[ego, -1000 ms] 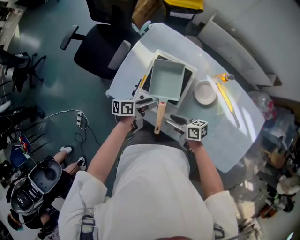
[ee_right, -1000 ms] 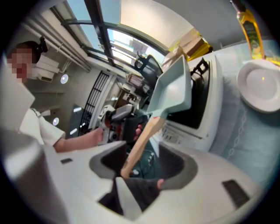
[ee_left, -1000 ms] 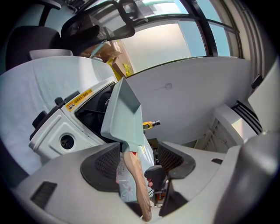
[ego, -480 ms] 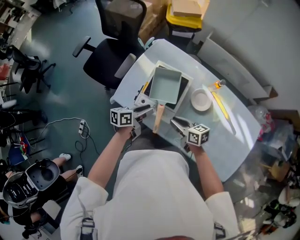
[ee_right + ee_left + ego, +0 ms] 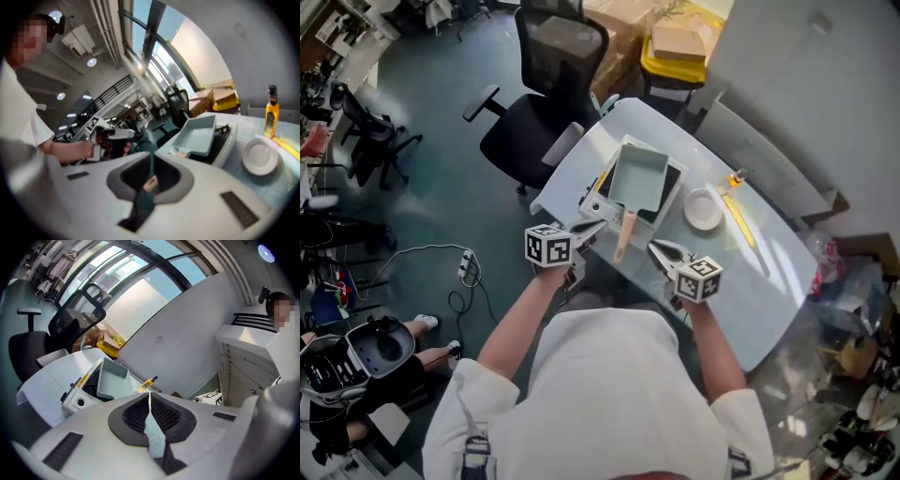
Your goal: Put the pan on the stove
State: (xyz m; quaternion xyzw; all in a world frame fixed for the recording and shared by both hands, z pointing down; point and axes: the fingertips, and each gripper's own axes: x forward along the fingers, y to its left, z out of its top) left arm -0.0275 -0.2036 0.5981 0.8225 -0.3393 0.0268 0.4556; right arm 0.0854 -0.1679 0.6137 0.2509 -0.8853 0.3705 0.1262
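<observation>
I note a pale, rounded table (image 5: 769,281) standing close to a white wall (image 5: 787,75). On it sits a white plate (image 5: 704,209). A small bottle (image 5: 737,176) of amber liquid with a dark cap stands upright just beyond the plate, near the table's far edge. A long yellow strip (image 5: 742,220) lies flat just beside the plate. A black office chair (image 5: 546,66) stands at the table's far left end on the blue-green floor (image 5: 441,187). Behind it I record cardboard boxes (image 5: 614,37) and a yellow bin (image 5: 667,64) with a carton (image 5: 680,42) on top. A white power strip (image 5: 467,267) lies on the floor, well apart from the table.
</observation>
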